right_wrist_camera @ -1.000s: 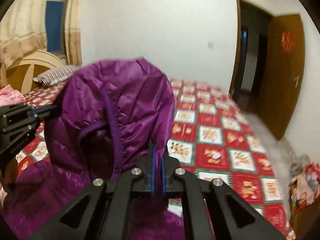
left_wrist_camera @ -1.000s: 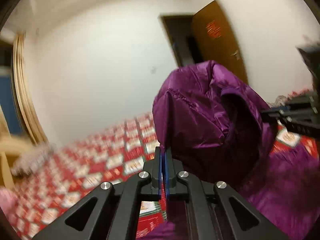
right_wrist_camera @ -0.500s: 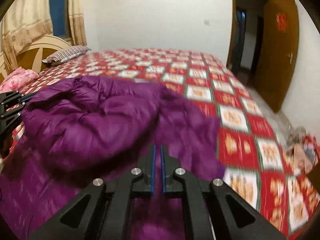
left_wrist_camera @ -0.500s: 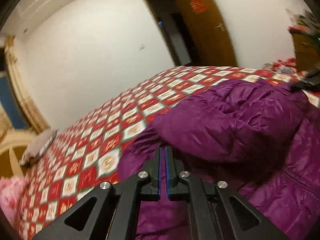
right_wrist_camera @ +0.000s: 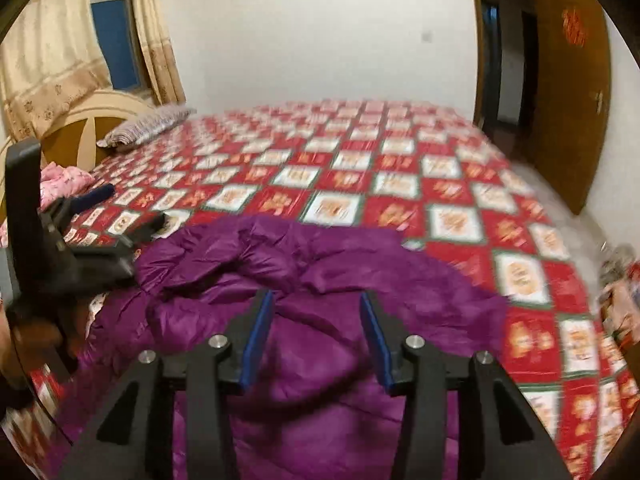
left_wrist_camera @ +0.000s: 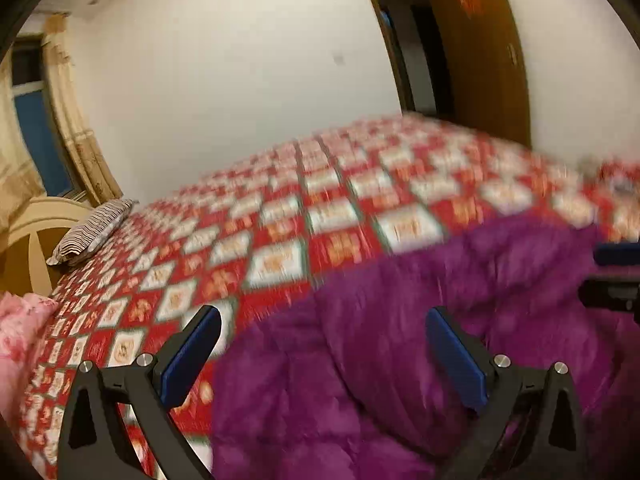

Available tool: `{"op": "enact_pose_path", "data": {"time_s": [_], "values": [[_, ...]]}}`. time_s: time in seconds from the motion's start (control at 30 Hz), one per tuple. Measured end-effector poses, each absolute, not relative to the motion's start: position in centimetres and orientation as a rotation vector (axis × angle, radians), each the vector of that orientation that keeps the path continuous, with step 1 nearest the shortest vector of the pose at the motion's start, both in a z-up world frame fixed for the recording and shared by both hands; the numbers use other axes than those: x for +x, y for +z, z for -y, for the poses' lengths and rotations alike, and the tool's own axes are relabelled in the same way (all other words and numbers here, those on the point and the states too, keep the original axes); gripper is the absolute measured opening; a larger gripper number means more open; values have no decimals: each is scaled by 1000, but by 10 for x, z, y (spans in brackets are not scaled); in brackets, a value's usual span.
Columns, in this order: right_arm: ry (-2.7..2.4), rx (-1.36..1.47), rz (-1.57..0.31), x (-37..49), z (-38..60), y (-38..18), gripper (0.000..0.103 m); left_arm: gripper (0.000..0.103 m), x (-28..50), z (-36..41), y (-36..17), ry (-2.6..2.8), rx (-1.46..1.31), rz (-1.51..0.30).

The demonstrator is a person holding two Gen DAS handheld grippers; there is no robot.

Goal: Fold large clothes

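A purple puffy jacket [left_wrist_camera: 400,340] lies crumpled on the red patterned bedspread [left_wrist_camera: 280,220], its upper part folded down over the body. My left gripper [left_wrist_camera: 322,314] hovers over the jacket's left edge. Its jaws are opening wide and the pads press on nothing. My right gripper [right_wrist_camera: 317,296] hangs above the jacket [right_wrist_camera: 420,288]. Its jaws are opening too, and the cloth lies loose beneath them, not pinched. The left gripper [right_wrist_camera: 128,208] shows at the left edge of the right wrist view. The right gripper [left_wrist_camera: 616,276] peeks in at the right edge of the left wrist view.
The bedspread [right_wrist_camera: 360,184] stretches far beyond the jacket. A striped pillow [right_wrist_camera: 148,126] and pink bedding [right_wrist_camera: 64,178] lie by the wooden headboard [right_wrist_camera: 92,120]. A brown door [right_wrist_camera: 572,92] stands open at the right, with clutter [right_wrist_camera: 620,272] on the floor beside the bed.
Both grippers held the jacket's top up in shut jaws, then lowered it forward onto the bed. Now both have let go and their jaws stand apart.
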State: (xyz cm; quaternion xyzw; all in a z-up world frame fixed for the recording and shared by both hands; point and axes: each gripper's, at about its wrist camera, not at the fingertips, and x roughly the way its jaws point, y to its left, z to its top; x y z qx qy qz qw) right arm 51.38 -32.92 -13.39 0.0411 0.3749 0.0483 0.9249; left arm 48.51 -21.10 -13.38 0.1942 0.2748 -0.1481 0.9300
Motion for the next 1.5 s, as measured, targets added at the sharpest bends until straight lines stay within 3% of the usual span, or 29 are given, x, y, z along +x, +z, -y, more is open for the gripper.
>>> {"op": "enact_pose_path", "data": {"time_s": [0.17,0.3,0.63,0.87,0.97,1.03,1.07,1.17,1.23,1.3,1.5], "values": [[128,30,-970,498,317,-190,49,102,443,214,-181,-349,490,-585],[136,-25,-973,472,314,-207,49,102,432,214,-184,-372,496,-588],[163,-90,-1007,471,313,-195,48,102,451,195,-104,-304,391,-482],[84,49,-891,478,339,-130,49,102,510,200,-79,-149,292,-489],[-30,176,-822,508,355,-117,50,102,532,211,-87,-98,228,-544],[-106,238,-783,533,362,-120,56,102,541,223,-100,-55,233,-566],[-166,244,-761,548,363,-128,60,102,543,229,-109,-52,237,-579],[-200,275,-777,579,358,-159,60,102,547,247,-139,-48,285,-612],[-186,260,-819,588,352,-178,58,102,548,257,-165,-40,353,-642],[-196,244,-850,590,348,-200,48,102,553,260,-189,-57,380,-700],[-201,211,-835,586,347,-213,47,102,559,258,-200,-77,357,-753]]}}
